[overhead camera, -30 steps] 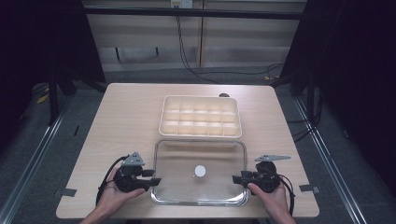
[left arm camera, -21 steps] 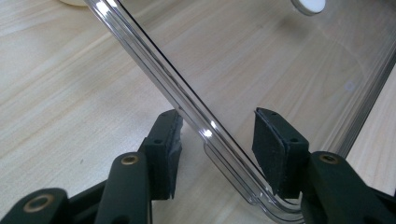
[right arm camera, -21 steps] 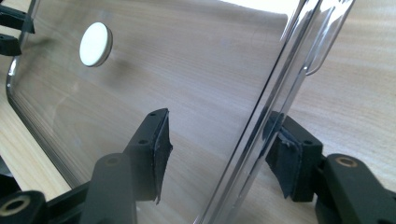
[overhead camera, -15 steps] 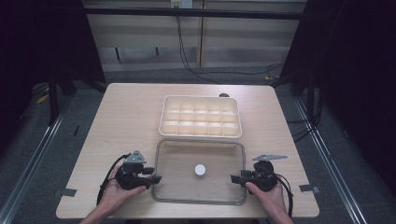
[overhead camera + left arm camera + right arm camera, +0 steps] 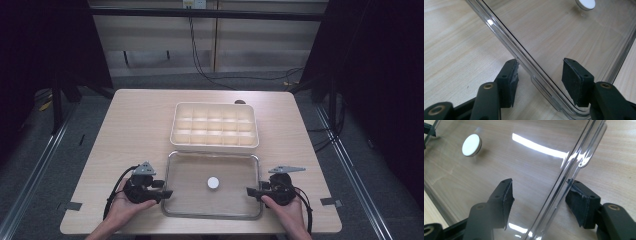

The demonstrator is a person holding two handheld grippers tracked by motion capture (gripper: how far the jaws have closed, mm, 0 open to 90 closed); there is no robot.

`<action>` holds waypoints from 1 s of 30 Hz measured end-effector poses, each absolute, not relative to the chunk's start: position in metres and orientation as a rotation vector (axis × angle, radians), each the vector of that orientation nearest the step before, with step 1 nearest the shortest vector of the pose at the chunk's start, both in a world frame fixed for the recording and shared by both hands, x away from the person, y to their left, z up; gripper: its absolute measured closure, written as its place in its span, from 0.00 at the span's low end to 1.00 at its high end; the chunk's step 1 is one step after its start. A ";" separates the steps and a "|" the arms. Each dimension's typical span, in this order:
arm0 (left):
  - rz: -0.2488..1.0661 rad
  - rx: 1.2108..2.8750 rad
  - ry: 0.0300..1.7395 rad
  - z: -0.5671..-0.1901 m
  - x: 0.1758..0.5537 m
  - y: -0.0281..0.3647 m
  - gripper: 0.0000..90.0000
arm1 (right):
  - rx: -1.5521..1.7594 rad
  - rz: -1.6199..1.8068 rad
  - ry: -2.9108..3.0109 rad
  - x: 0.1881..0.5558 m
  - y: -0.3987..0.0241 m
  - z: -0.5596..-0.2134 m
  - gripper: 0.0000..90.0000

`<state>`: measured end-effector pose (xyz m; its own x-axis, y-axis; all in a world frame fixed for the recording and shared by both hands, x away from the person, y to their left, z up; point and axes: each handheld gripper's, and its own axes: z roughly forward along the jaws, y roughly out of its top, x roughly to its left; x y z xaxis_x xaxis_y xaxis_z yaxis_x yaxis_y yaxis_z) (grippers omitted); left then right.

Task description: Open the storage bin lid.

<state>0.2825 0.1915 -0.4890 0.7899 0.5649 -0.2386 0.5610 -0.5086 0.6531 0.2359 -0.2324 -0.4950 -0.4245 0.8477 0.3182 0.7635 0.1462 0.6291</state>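
Surroundings: a light wooden table (image 5: 130,130) stood over grey carpet, with dark curtains at 9 and 3 o'clock and cables hanging down a panelled wall at 12 o'clock.
In the way: nothing lay between either gripper and the lid; the table surface around them was bare wood.
Compartment tray: a cream tray (image 5: 215,126) of small square cells sat at 12 o'clock of the lid, just beside its far edge; the cells looked empty.
Clear lid: the transparent lid (image 5: 190,187) lay flat on the table's near half, with a white round knob (image 5: 213,182) at its middle.
Left gripper: the left gripper (image 5: 167,194) sat at 9 o'clock of the lid, jaws spread, having just been opening; the lid's rim (image 5: 524,62) ran between the pads (image 5: 571,80) without being pressed.
Right gripper: the right gripper (image 5: 250,191) sat at 3 o'clock, jaws likewise apart and just been opening, straddling the rim (image 5: 564,182) loosely.
Hands: one hand (image 5: 127,207) and the other (image 5: 285,210) came in from 6 o'clock.
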 end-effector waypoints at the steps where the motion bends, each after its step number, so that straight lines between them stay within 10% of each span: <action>1: -0.001 2.228 0.833 -0.489 0.283 0.192 0.51 | 1.617 1.143 2.283 0.237 -0.233 -0.495 0.44; 30: 0.184 2.079 0.864 -0.456 0.273 0.209 0.37 | 1.401 1.420 2.056 0.209 -0.256 -0.454 0.30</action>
